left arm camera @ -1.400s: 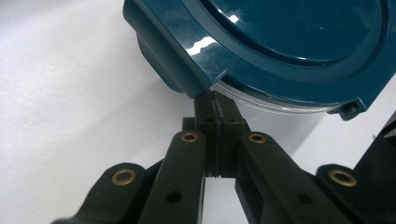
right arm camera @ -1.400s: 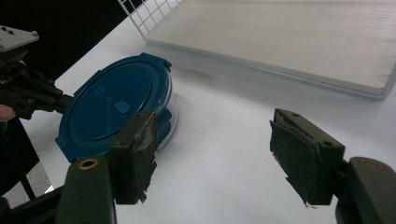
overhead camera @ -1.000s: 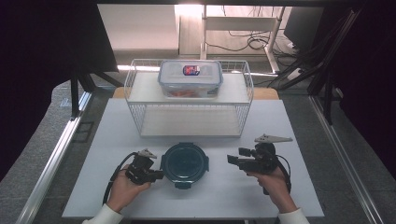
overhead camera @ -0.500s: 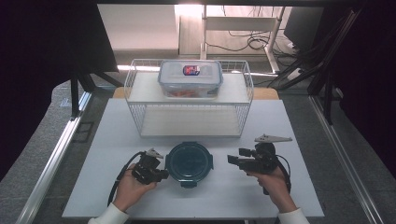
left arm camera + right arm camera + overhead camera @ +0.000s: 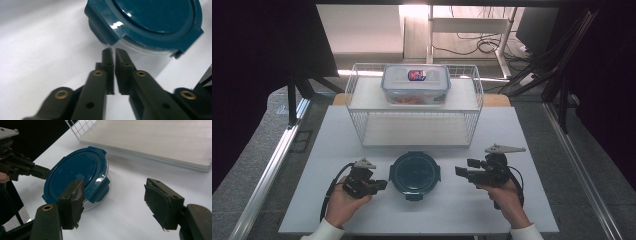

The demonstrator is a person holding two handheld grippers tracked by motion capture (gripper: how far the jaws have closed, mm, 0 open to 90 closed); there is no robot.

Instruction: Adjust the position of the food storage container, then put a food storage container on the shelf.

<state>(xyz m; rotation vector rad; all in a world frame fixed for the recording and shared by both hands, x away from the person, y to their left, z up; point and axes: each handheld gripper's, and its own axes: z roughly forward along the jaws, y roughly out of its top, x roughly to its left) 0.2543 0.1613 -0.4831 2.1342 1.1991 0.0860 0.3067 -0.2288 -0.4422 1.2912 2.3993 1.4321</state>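
Note:
A round clear container with a dark teal latch lid (image 5: 415, 175) stands on the white table between my two grippers. My left gripper (image 5: 383, 184) points right at it, tips just short of its left latch (image 5: 100, 22). Its jaws have just been opening by a hair and stand almost together, with nothing between them (image 5: 112, 50). My right gripper (image 5: 463, 168) is a little to the right of the container, pointing left, jaws wide apart and empty (image 5: 115, 188). In the right gripper view the container (image 5: 75, 173) lies ahead with the left gripper (image 5: 41, 172) at its far side.
A white wire rack (image 5: 417, 127) stands behind the container. On its top shelf sits a clear lock-lid box (image 5: 415, 84) with a red and blue label. Dark metal frame legs flank the table (image 5: 337, 200), and the person's hands hold both grippers near the front edge.
My left gripper has moved right, up to the container's left latch, and the container sits slightly farther right. The right gripper has kept still.

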